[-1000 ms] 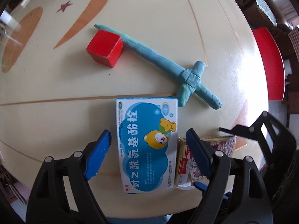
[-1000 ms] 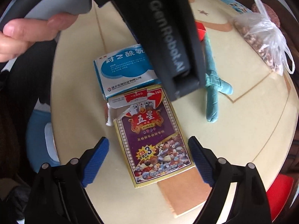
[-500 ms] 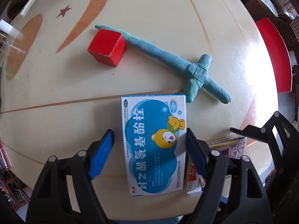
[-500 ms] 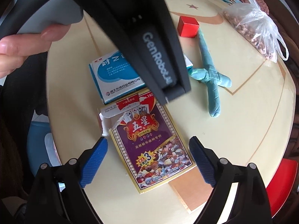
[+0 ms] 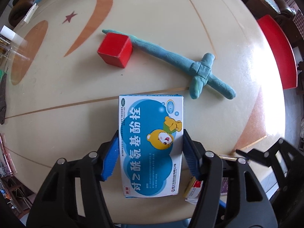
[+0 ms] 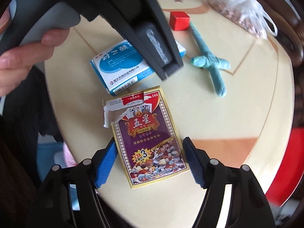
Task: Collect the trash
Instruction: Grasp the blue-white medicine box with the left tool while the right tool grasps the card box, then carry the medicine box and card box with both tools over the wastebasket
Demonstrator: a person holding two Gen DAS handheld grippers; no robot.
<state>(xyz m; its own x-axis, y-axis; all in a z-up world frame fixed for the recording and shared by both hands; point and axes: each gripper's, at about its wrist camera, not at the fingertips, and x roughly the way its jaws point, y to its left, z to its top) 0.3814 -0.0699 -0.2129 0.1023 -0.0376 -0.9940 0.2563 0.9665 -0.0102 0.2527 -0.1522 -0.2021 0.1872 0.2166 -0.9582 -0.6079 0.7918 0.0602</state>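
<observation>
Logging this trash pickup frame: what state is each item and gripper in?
medicine box: closed, flat on the table, between the left jaws.
left gripper: shut on the box.
playing-card box: flap torn open, lying flat.
right gripper: open, straddling the card box.
plastic bag: tied, full.

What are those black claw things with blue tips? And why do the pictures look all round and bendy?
Those are grabbers a person holds, one in each hand. Each has a small camera with a round lens that bends the picture.

The left gripper has its blue pads pressed against the sides of a blue medicine box with a cartoon bear. The right gripper is open around a purple playing-card box with a torn top, not squeezing it.

Also on the table: a red cube, a blue clay sword and a plastic bag.
</observation>
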